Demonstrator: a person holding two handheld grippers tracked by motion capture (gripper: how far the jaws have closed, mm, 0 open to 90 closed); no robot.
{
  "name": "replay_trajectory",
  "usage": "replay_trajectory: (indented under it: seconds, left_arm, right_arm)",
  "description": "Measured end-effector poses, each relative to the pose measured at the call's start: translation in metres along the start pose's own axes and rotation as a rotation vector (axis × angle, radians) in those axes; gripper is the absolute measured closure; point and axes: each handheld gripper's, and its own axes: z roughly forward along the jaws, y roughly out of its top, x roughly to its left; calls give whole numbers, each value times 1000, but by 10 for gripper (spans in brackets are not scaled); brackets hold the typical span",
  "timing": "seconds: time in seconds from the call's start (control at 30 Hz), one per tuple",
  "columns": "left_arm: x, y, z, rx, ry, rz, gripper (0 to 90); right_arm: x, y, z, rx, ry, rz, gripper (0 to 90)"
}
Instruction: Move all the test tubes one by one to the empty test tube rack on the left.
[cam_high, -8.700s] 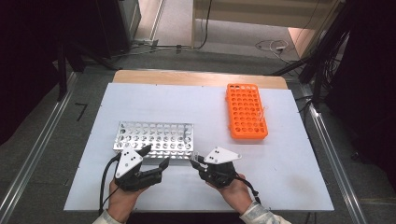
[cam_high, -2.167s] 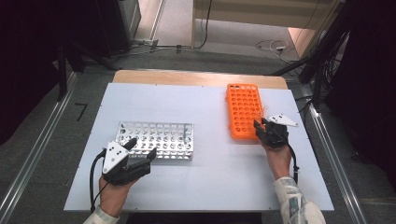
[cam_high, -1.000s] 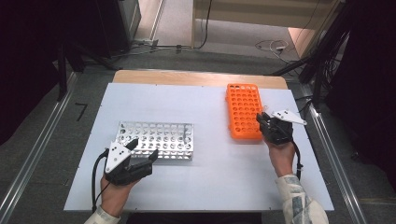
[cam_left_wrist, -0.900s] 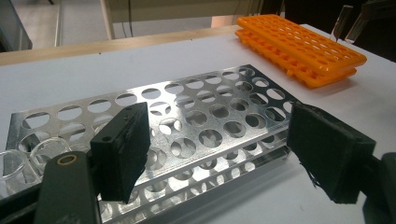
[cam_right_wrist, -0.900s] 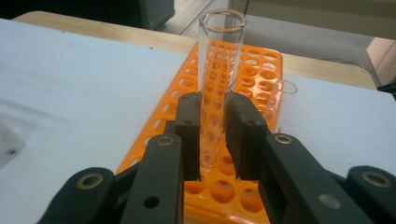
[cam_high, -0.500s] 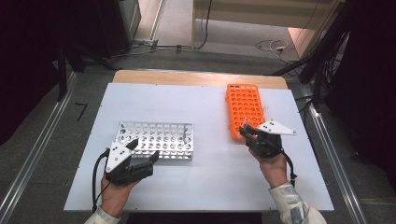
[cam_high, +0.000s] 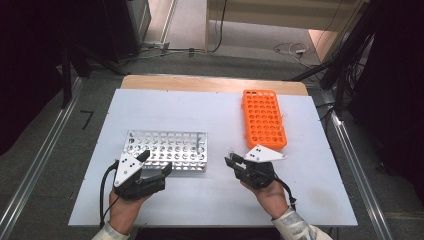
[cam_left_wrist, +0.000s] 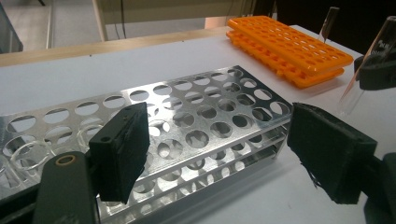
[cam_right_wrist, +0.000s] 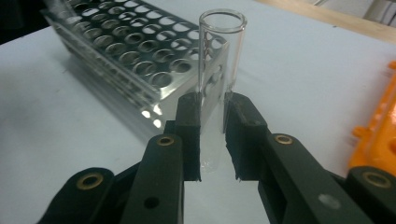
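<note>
A silver metal tube rack (cam_high: 167, 149) lies left of centre on the white board, and an orange tube rack (cam_high: 263, 119) lies at the right. My left gripper (cam_high: 156, 162) sits at the metal rack's front edge. In the left gripper view its jaws stand wide apart (cam_left_wrist: 215, 149) before the rack (cam_left_wrist: 187, 116), gripping nothing. My right gripper (cam_high: 231, 162) is just right of the metal rack. In the right gripper view (cam_right_wrist: 212, 135) it is shut on a clear glass test tube (cam_right_wrist: 219, 70), held upright, open end up. The tube (cam_left_wrist: 369, 65) also shows at the right in the left gripper view.
The white board (cam_high: 215, 200) rests on a table with a wooden strip (cam_high: 210, 82) along its far edge. Metal rails (cam_high: 350, 150) run along both sides. Cables (cam_high: 295, 50) lie on the floor beyond. Open board lies between the two racks.
My right gripper has carried the tube leftward from beside the orange rack to near the metal rack's right end. The left gripper has stayed put.
</note>
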Motion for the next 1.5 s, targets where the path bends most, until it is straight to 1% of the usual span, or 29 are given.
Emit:
replay_trajectory:
  seconds: [0.07, 0.13, 0.23, 0.37, 0.57, 0.7, 0.87, 1.0, 1.2, 1.33, 1.5]
  left_arm:
    - [-2, 0, 0, 0, -6, 2, 211]
    - [-4, 0, 0, -2, -16, 6, 223]
    - [-8, 1, 1, -5, -41, 11, 244]
    - [-15, 1, 2, -5, -99, 19, 295]
    - [-28, 1, 6, 12, -201, 38, 391]
    - [-37, 1, 8, 11, -247, 56, 467]
    - [-42, 0, 11, 17, -270, 75, 531]
    - [-45, -1, 12, 21, -280, 85, 596]
    - [-46, -2, 13, 25, -276, 102, 669]
    - [-47, -2, 13, 19, -274, 102, 730]
    - [-48, -1, 13, 21, -273, 105, 745]
  right_arm:
    - [5, -1, 2, 4, 20, -9, 735]
    - [13, -2, 5, 10, 39, -28, 735]
    - [23, -2, 9, 16, 67, -46, 735]
    - [36, -3, 16, 25, 97, -73, 735]
    - [52, -4, 26, 37, 131, -99, 735]
    - [60, -3, 33, 39, 152, -113, 735]
    - [70, -3, 39, 45, 174, -132, 735]
    - [75, 0, 41, 37, 185, -135, 735]
    - [77, 1, 41, 35, 195, -136, 734]
    - [78, 1, 41, 35, 197, -135, 734]
    - [78, 1, 41, 34, 197, -136, 734]
